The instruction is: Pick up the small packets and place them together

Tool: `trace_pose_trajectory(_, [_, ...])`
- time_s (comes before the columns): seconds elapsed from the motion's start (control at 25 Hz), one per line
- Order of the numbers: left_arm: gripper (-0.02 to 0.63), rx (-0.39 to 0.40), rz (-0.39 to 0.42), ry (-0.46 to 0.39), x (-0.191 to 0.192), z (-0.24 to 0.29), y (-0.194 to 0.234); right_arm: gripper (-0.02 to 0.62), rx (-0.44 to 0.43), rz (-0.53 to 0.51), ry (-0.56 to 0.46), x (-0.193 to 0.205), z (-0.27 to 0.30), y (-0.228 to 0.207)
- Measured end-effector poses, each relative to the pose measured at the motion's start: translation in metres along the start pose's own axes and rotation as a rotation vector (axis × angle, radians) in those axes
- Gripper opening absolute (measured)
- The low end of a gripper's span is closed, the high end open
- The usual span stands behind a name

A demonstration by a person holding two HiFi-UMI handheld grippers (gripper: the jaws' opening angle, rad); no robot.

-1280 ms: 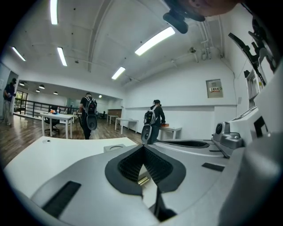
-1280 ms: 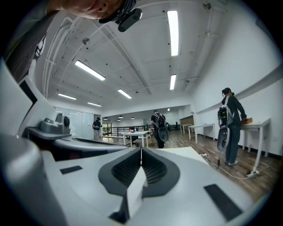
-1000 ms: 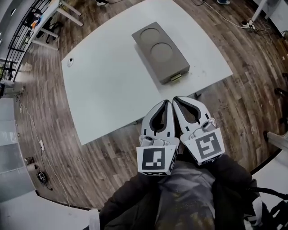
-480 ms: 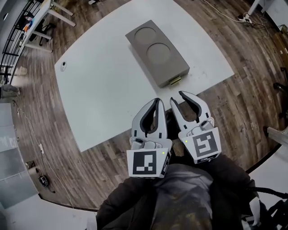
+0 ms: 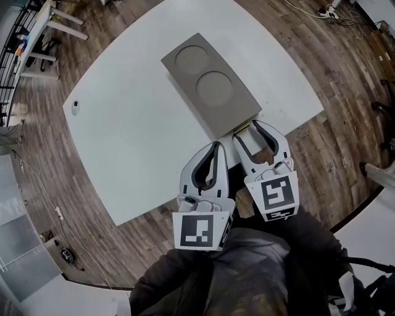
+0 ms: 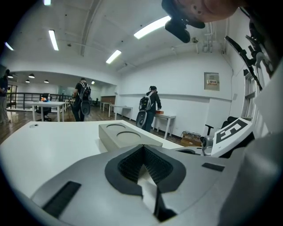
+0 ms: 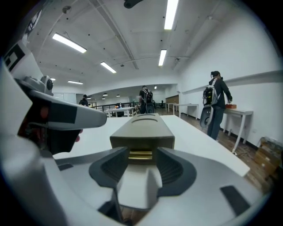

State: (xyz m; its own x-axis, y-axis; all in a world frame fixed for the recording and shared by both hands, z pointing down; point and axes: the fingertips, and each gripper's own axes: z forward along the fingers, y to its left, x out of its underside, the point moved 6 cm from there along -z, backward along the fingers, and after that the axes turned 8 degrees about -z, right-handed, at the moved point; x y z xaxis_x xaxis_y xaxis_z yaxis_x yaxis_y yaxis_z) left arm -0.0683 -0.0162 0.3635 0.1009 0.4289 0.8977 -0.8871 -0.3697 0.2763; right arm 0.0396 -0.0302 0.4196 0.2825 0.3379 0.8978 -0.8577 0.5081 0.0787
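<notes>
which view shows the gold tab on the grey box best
Right gripper view: the gold tab sits centred, head-on, on the near end of the grey box. Head view shows only a sliver of it; left gripper view shows just the box's top.

Bright, even illumination is supplied by ceiling strip lights (image 7: 170, 13); strong fisheye curvature and dark corner vignetting are noted.

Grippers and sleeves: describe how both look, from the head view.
Left gripper and right gripper match: white shells with curved fingers lined in ribbed black rubber. Each carries a cube with black-and-white square markers. The sleeves are dark. The right fingers have just been opening, nothing between them.
</notes>
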Motion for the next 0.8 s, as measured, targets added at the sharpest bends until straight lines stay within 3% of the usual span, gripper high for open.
trace_pose_trajectory(0.2, [0.003, 0.014, -0.012, 0.033, 0.0, 0.011, 0.005, 0.192, -0.023, 0.006, 0.033, 0.004, 0.009, 0.008])
trace_pose_trajectory(0.44, [0.003, 0.013, -0.014, 0.052, 0.002, 0.014, 0.006, 0.181, 0.013, 0.005, 0.068, 0.008, 0.013, 0.005])
trace_pose_trajectory(0.8, [0.003, 0.001, -0.015, 0.04, 0.005, -0.003, -0.008, 0.176, 0.007, 0.005, 0.068, 0.014, -0.006, 0.007])
